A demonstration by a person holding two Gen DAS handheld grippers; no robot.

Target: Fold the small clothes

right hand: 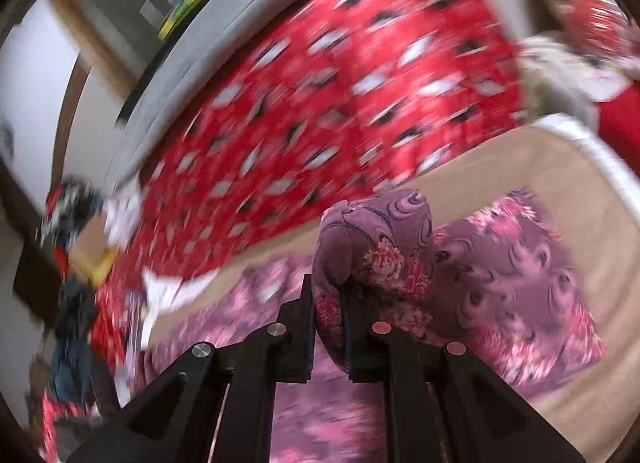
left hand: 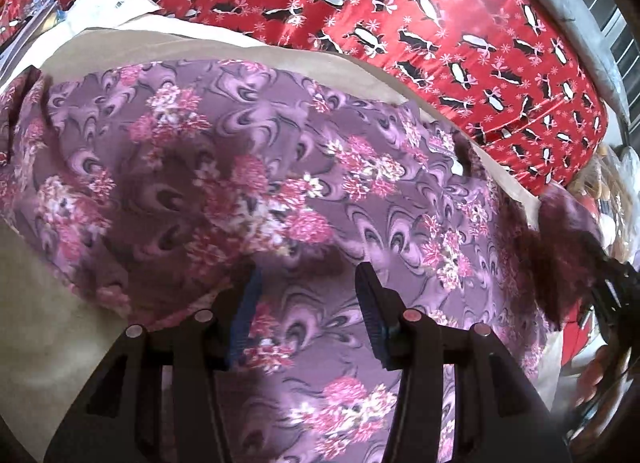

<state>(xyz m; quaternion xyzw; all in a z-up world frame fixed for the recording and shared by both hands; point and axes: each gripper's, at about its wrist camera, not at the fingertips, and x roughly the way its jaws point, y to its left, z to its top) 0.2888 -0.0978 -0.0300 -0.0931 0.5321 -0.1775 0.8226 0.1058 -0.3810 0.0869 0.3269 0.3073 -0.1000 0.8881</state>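
No readable text, brand, number or sign in either view; the white paper sheet point(left hand: 108, 3) at the top left of the left wrist view carries a small dark printed mark, too small and blurred to read; the glossy red bedcover with black-and-white penguin print point(left hand: 400, 23) shows figures only, no lettering; the right wrist view is motion-blurred, nothing legible there.
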